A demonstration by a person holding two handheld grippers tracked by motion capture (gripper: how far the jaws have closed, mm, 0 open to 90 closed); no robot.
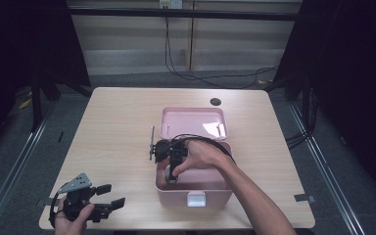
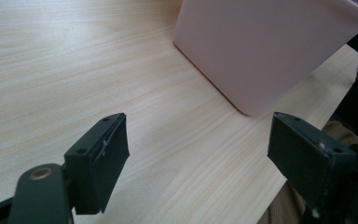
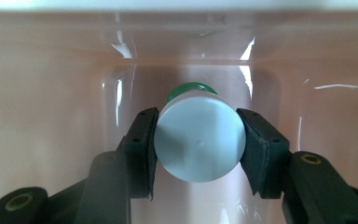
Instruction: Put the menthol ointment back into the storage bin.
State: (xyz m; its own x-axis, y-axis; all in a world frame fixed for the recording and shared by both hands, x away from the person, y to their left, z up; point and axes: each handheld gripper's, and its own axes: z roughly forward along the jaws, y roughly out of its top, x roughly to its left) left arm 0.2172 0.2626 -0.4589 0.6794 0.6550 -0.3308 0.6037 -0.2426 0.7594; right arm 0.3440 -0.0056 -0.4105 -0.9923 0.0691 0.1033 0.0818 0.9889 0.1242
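one white-capped bottle (image 3: 199, 142) between right tool (image 3: 198, 147) jaws

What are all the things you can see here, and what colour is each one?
box: 1, pink, lid open, middle of the table.
bottle: 1, white with a green end, inside the box, held between the right gripper's jaws.
table: 1, light wood, under everything.
cables: several, black, on the floor behind the table.
left gripper: 1, black, jaws apart, at the table's near left corner.
right gripper: 1, black, reaching down into the box.
hands: 2, one on each gripper.
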